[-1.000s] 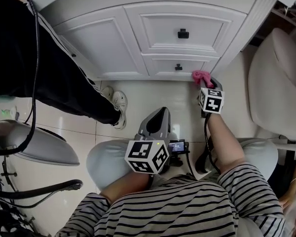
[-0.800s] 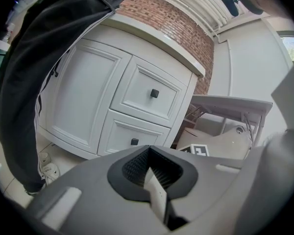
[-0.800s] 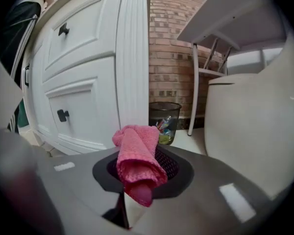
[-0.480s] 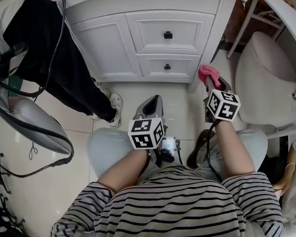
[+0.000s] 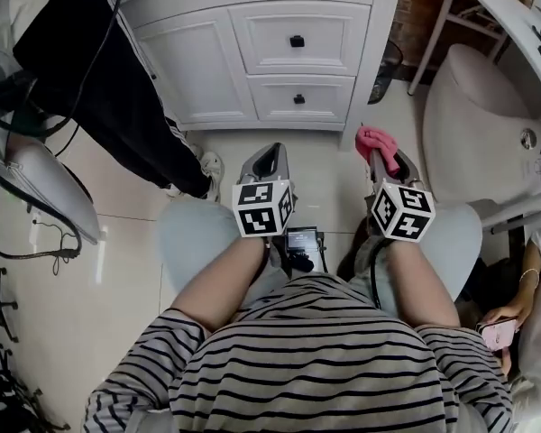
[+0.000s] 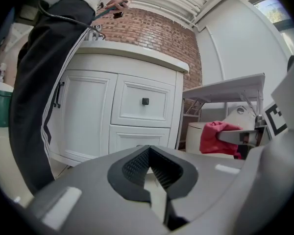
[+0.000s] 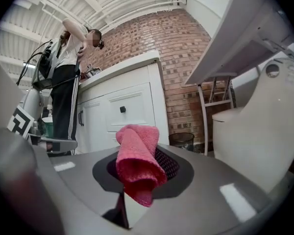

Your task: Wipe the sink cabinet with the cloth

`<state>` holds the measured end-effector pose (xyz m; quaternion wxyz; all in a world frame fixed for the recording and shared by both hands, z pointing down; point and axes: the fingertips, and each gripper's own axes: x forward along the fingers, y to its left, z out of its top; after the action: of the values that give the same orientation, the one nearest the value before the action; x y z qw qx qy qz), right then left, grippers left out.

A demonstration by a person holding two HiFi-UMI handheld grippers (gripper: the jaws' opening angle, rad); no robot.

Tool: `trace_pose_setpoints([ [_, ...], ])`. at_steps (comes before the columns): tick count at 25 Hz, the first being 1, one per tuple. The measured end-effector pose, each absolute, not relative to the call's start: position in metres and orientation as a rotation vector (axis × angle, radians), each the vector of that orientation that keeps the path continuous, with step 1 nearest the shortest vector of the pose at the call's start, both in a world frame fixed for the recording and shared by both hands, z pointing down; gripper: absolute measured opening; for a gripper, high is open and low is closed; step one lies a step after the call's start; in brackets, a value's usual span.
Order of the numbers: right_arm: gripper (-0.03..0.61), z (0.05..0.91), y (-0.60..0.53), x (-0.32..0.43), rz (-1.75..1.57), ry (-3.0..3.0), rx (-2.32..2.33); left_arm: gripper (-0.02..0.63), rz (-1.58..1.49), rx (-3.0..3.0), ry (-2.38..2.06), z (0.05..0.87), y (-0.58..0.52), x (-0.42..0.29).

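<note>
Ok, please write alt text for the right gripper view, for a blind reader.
The right gripper holds a folded pink knitted cloth between its jaws, facing a white sink cabinet with black knobs. A red brick wall stands behind, and a person in dark trousers stands at the left.

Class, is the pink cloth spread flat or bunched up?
Bunched up: the cloth stands rolled and folded, pinched in the right gripper.

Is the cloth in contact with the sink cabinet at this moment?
No, the pink cloth sits pinched in the jaws of the right gripper, with the white sink cabinet standing well beyond it.
</note>
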<state>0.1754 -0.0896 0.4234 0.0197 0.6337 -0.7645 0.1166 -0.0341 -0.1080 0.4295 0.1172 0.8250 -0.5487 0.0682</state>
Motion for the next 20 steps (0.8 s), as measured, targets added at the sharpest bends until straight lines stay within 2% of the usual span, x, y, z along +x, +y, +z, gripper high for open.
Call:
trace_pose_setpoints([
  [4,0.087,0.417,-0.093,0.168,0.280,-2.384,1.983,-0.006,0.216,2.476,-1.606,0.423,-0.097,-0.023],
  [20,0.087,0.432,-0.089,0.164,0.345,-2.351,1.986,-0.006,0.266,2.557,-1.557,0.422,-0.088,-0.009],
])
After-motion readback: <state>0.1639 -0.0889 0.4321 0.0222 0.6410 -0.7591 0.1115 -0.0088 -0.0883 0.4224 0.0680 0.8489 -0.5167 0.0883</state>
